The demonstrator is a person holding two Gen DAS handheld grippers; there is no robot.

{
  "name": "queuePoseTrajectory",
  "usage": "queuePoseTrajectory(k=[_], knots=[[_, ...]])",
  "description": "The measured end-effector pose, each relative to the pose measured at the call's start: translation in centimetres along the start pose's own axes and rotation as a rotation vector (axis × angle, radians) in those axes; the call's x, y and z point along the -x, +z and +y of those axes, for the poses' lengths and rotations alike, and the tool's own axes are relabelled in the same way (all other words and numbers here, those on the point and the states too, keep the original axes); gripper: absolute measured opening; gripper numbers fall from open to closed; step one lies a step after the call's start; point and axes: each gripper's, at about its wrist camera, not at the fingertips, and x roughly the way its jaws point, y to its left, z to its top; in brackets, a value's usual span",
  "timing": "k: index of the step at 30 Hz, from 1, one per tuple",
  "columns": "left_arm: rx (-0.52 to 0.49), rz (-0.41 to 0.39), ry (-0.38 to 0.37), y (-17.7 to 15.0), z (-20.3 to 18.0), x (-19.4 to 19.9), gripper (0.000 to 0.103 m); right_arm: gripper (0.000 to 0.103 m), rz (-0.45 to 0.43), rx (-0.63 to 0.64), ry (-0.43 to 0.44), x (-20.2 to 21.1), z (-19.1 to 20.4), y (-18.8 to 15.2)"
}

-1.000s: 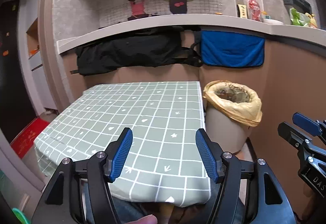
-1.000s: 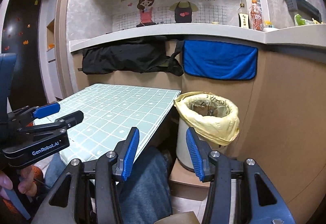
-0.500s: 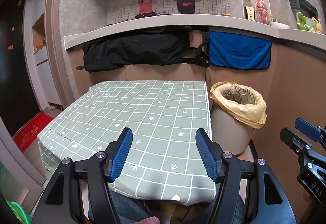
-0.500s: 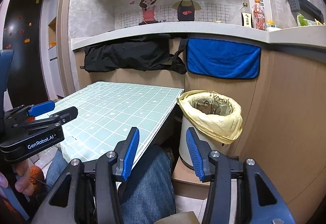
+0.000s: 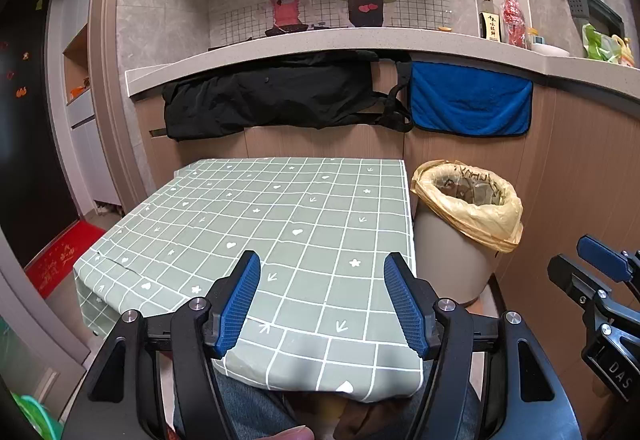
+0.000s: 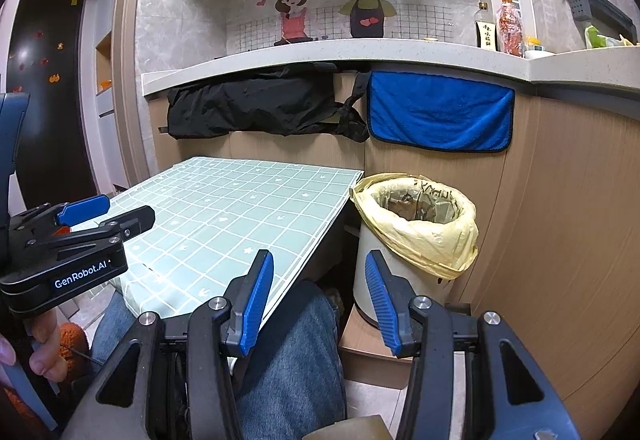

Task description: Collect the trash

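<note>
left hand-held gripper (image 5: 322, 300) spread | right hand-held gripper (image 6: 318, 298) spread (empty) | bin (image 6: 416, 224) beside table (image 5: 260, 208) edge

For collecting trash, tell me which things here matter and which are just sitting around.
For the job:
- trash bin lined with a yellow bag
- left gripper, open
- right gripper, open

Just around:
- blue towel
- black garment
- sauce bottle
- checked tablecloth
</note>
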Motion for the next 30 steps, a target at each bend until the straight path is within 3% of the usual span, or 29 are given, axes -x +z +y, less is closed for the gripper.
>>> queuePoseTrajectory(k=[30], knots=[[0.006,-0.019,-0.003,0.18,-0.63,0.81,0.065,0.046,-0.027,-0.007,-0.016,0.69,-0.29,0.08]])
